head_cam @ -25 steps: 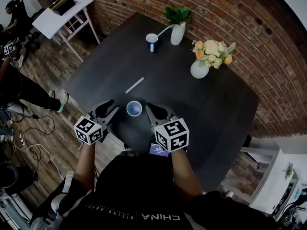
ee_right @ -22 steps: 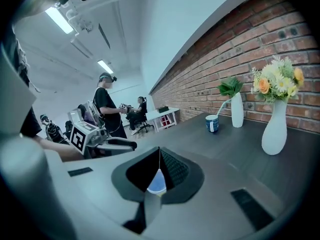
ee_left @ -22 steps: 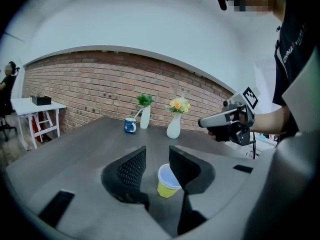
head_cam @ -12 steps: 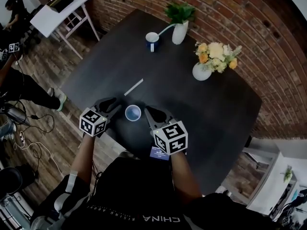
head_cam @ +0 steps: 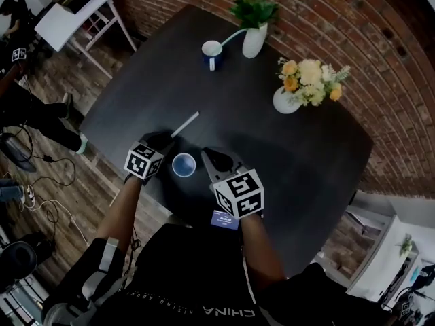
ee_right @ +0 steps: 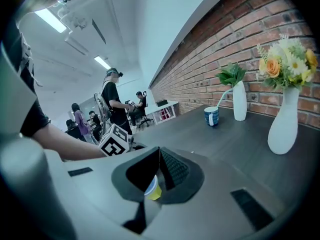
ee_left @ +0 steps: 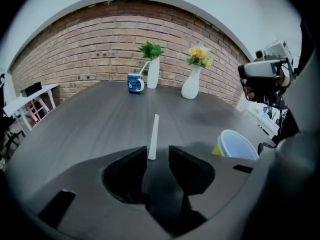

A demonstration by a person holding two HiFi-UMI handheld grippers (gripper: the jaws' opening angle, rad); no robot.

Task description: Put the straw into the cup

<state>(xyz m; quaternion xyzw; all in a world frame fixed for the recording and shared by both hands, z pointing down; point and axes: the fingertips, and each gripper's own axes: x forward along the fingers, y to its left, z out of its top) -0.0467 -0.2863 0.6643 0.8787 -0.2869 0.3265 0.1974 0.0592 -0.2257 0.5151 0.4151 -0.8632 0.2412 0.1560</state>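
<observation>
Left gripper (ee_left: 157,155): my jaws stand well apart and hold nothing. The straw (ee_left: 154,133) lies flat on the dark table (ee_left: 90,119), pointing straight away from me. Its near end sits at the mouth of the gap between my jaw tips, closer to the left tip and not gripped. I cannot tell if it touches that tip.

The cup (ee_left: 239,145) stands upright off to my right, mouth open and apart from the straw.

Right gripper (ee_right: 159,170): my jaws are drawn almost together and pinch the cup's wall at the rim. A bit of yellow side and white rim shows between them.

Head view: the cup sits between my two grippers, and the straw lies just beyond the left one.
</observation>
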